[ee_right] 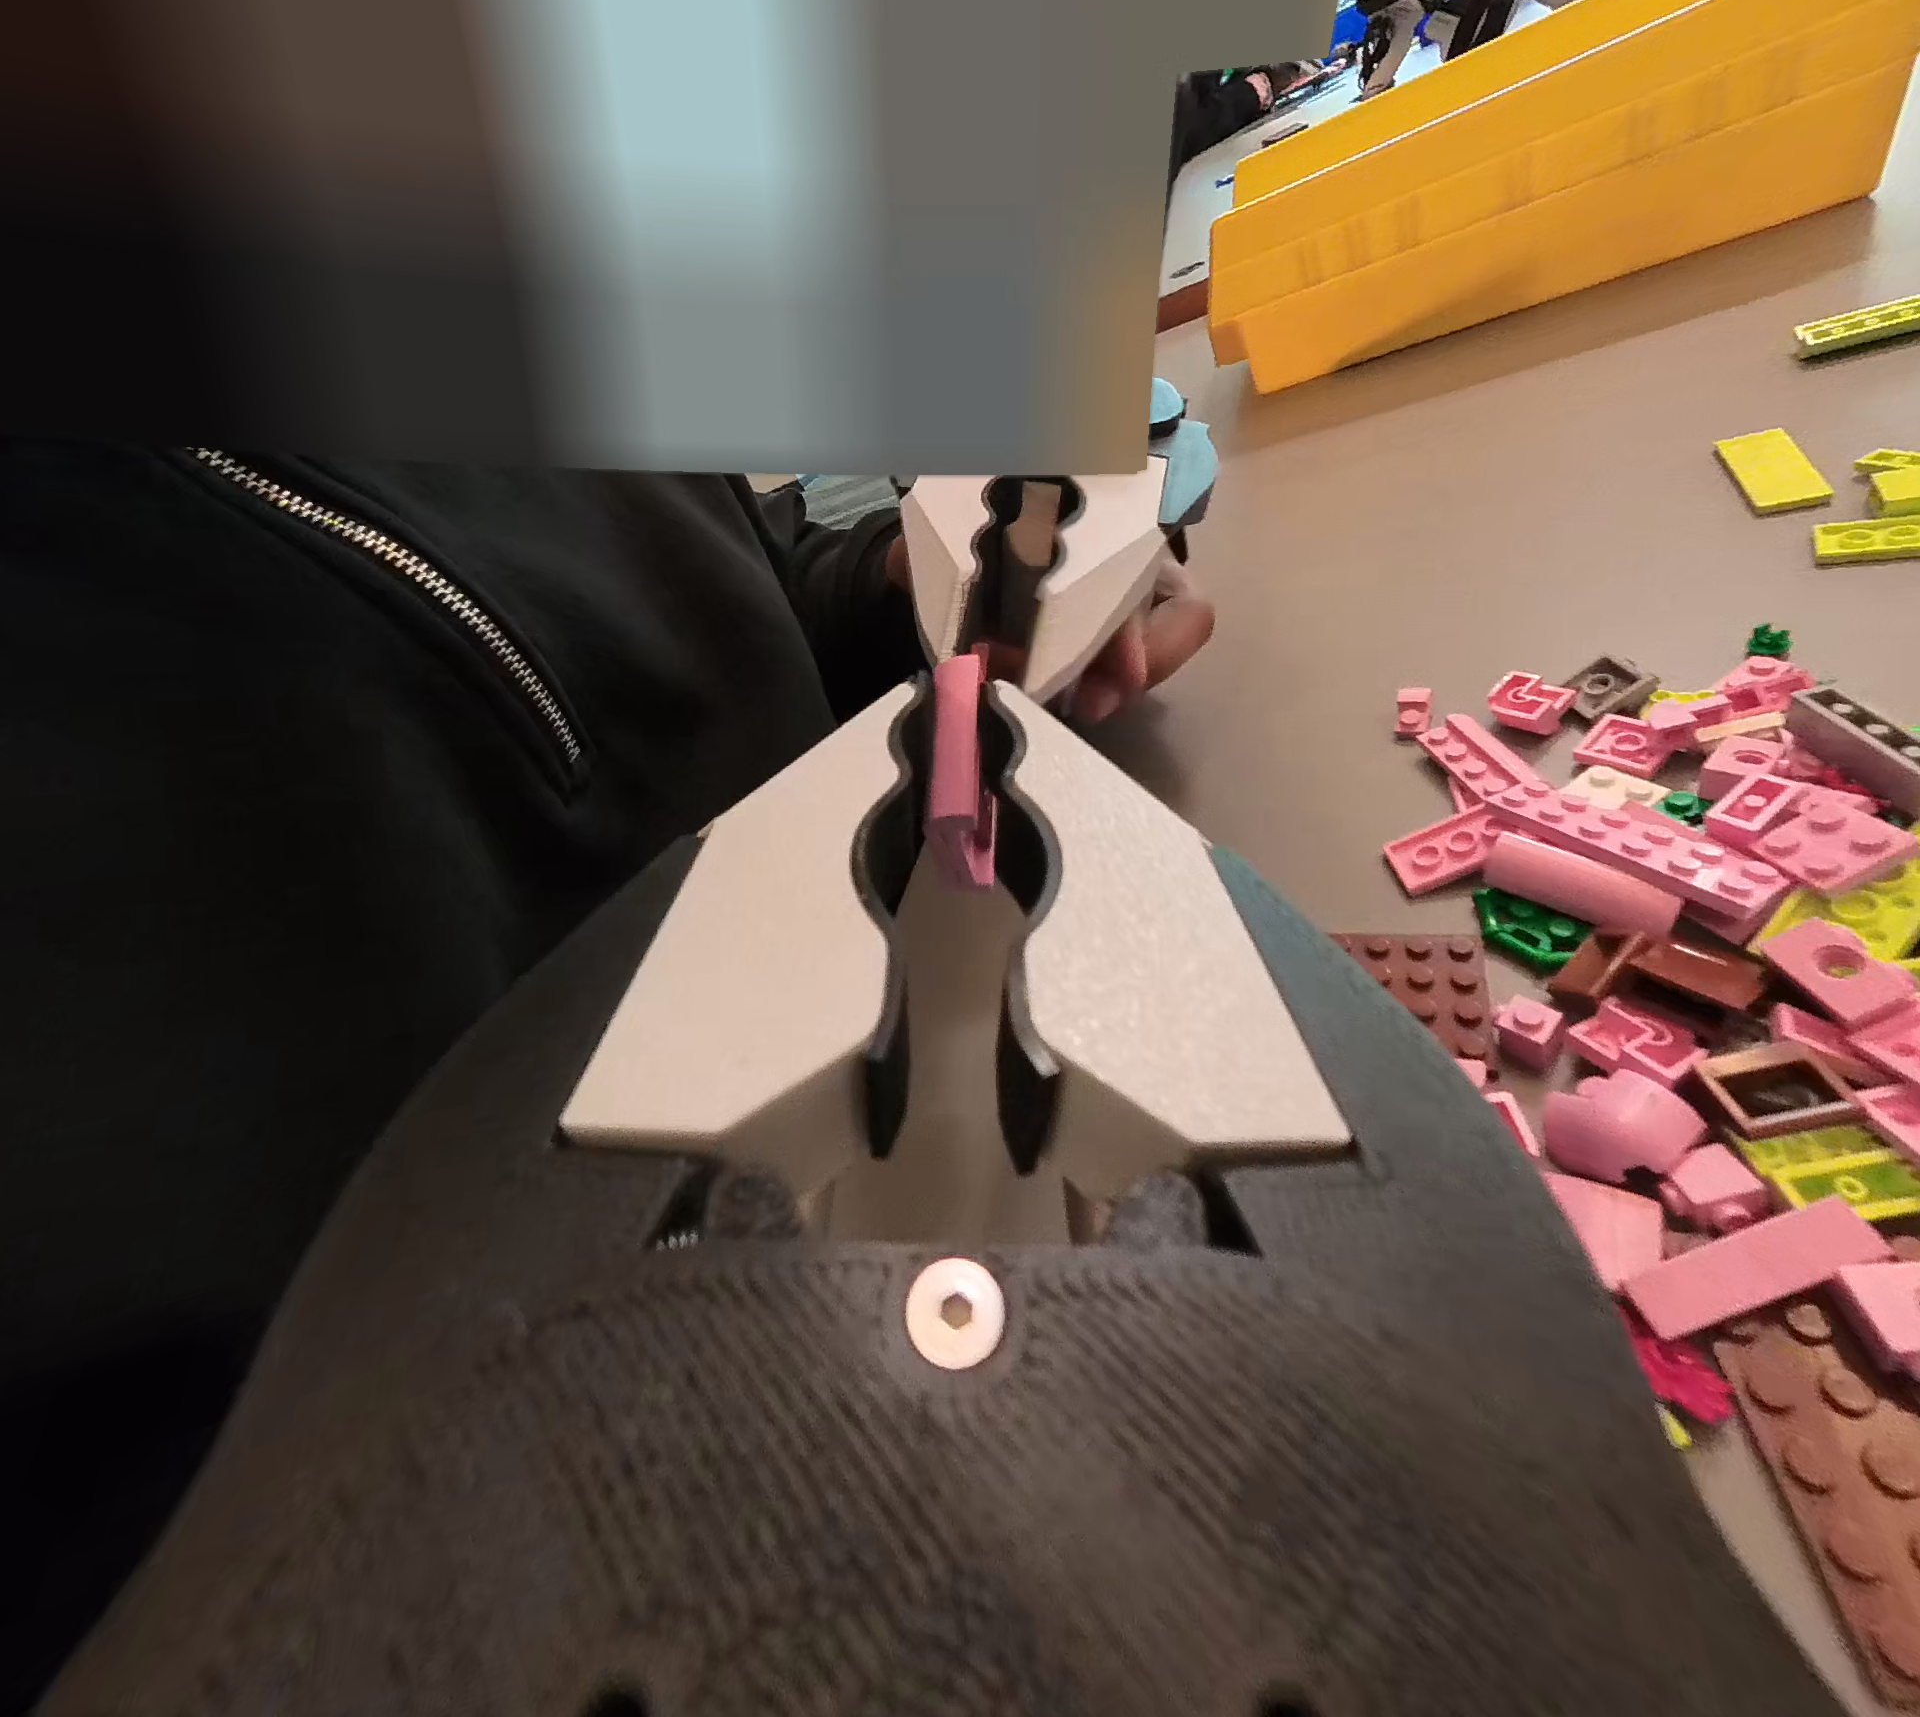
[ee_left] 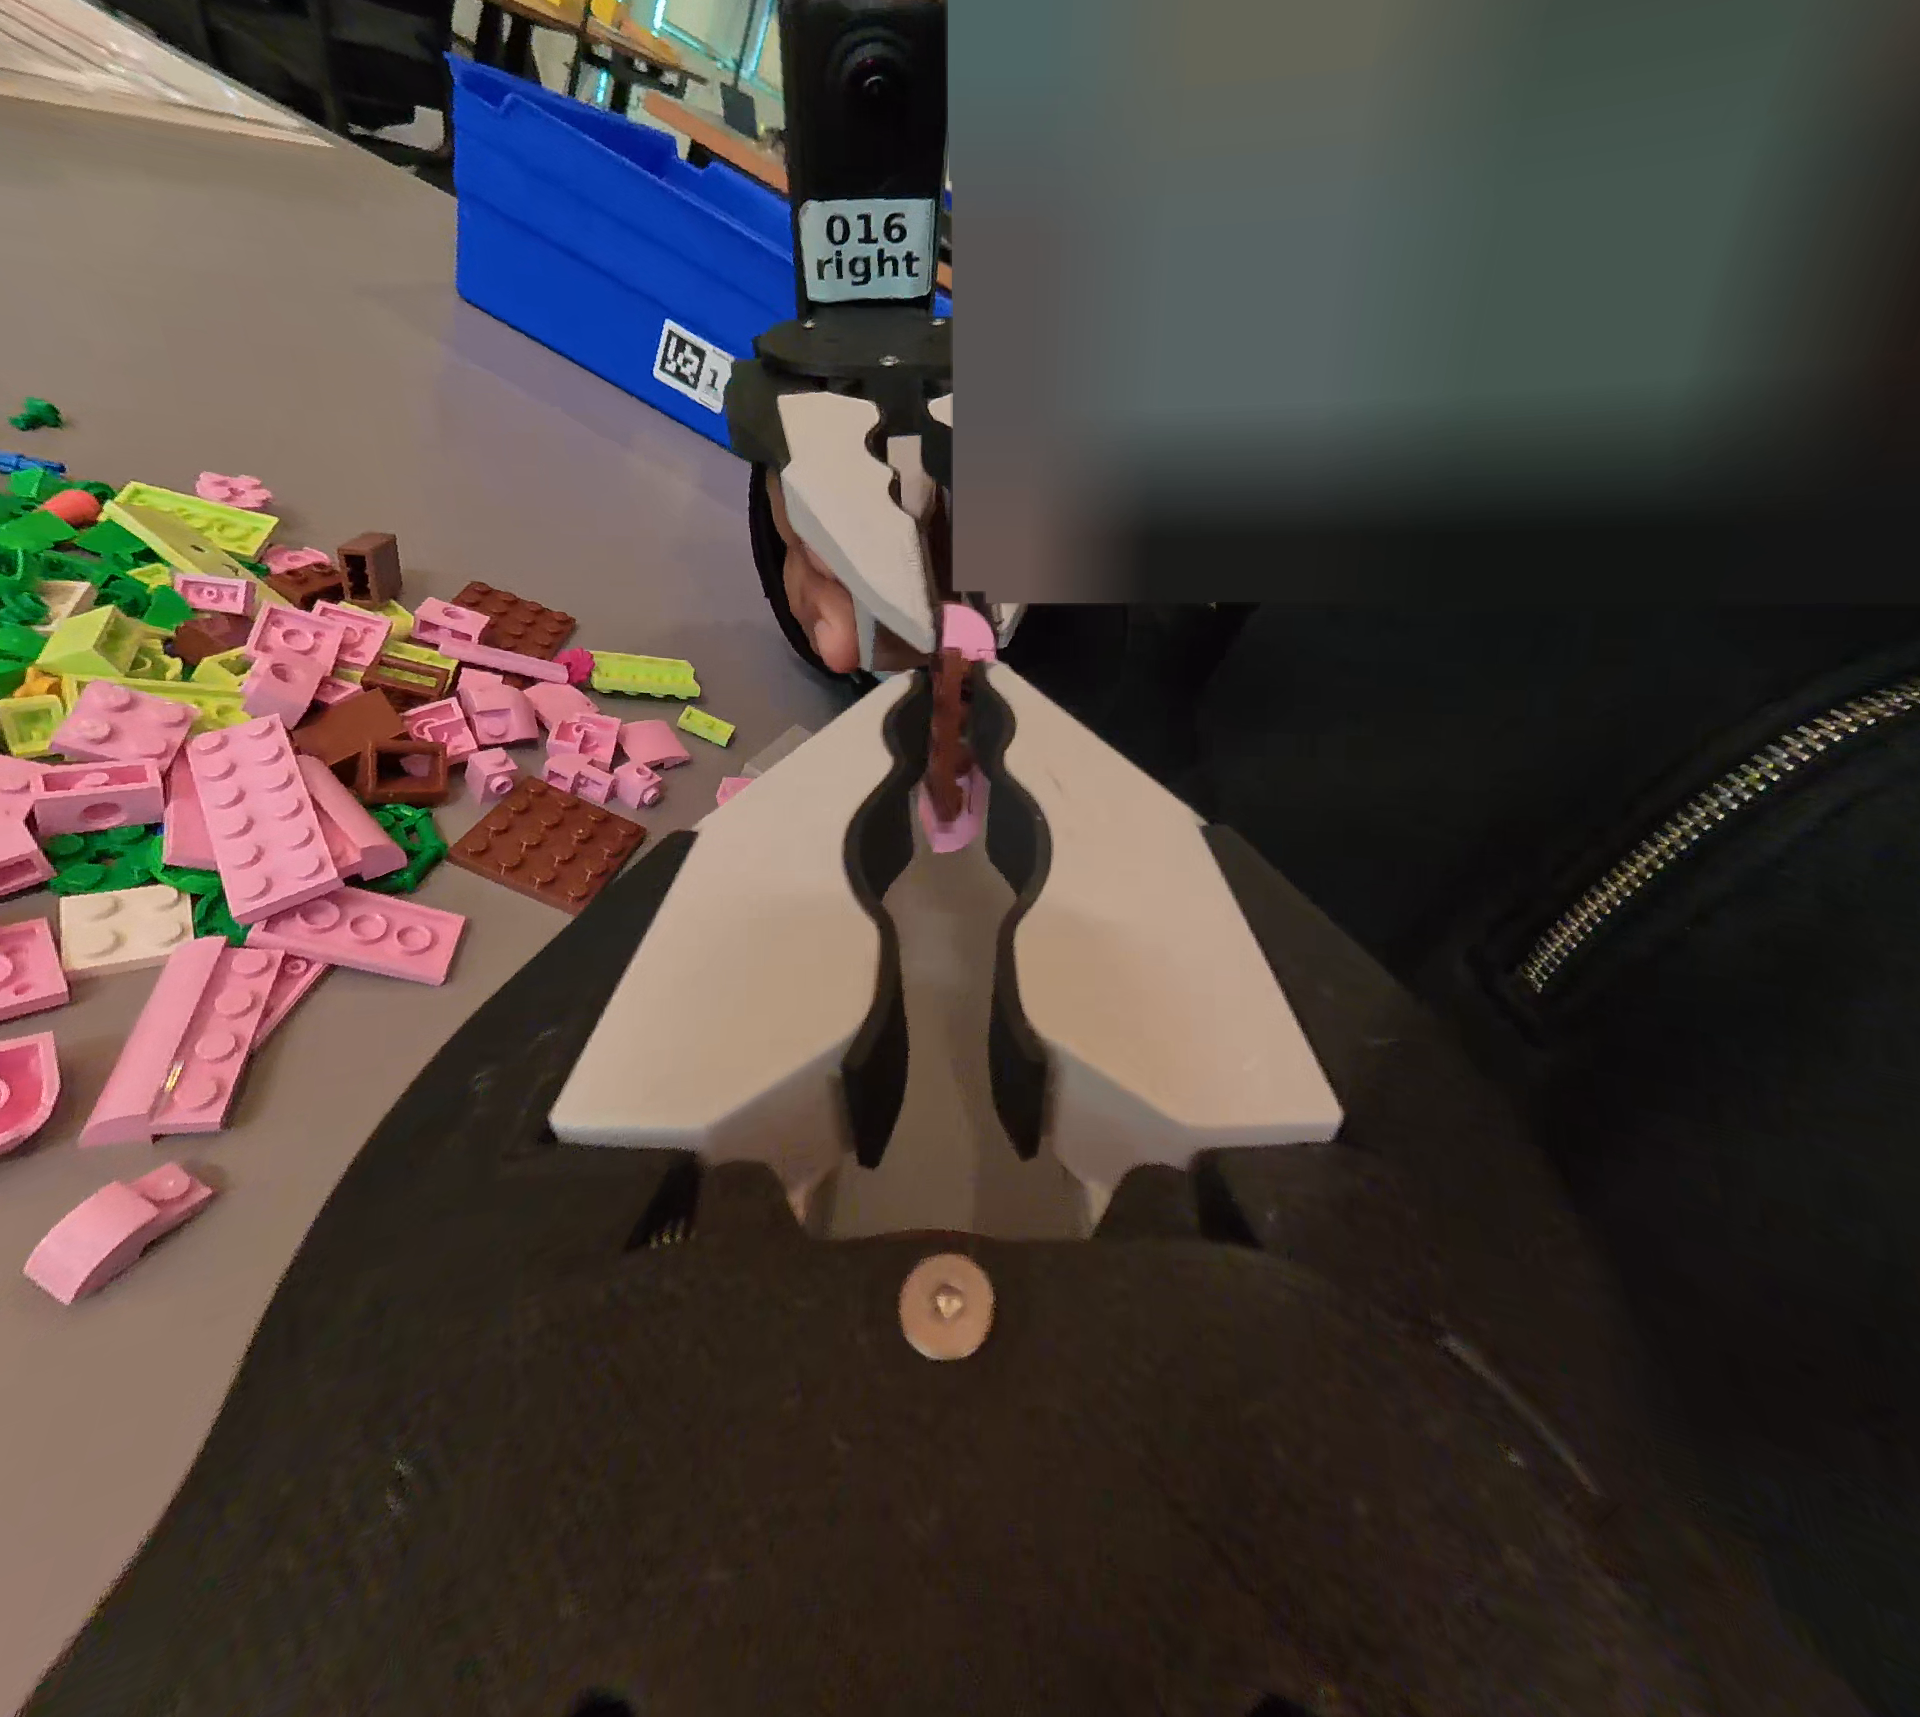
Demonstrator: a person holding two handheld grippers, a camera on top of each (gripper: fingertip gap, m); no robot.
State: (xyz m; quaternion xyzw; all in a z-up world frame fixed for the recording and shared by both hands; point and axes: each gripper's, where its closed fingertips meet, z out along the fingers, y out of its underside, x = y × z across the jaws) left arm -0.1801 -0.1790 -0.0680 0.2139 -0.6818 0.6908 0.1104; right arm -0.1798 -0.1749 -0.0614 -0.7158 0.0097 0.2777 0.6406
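Beside blue bin (ee_left: 613,233), labelled camera (ee_left: 864,119).

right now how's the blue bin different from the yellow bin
Colour: the blue bin is deep blue, the yellow bin bright yellow. Marking: the blue bin carries a white printed tag on its side; no tag shows on the yellow bin. Neighbours: bricks lie apart from the blue bin, while a lime strip lies near the yellow bin's base. Both are ribbed plastic bins on the grey table.

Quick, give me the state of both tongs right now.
Left tongs: shut on brown-and-pink brick piece.
Right tongs: shut on pink brick.
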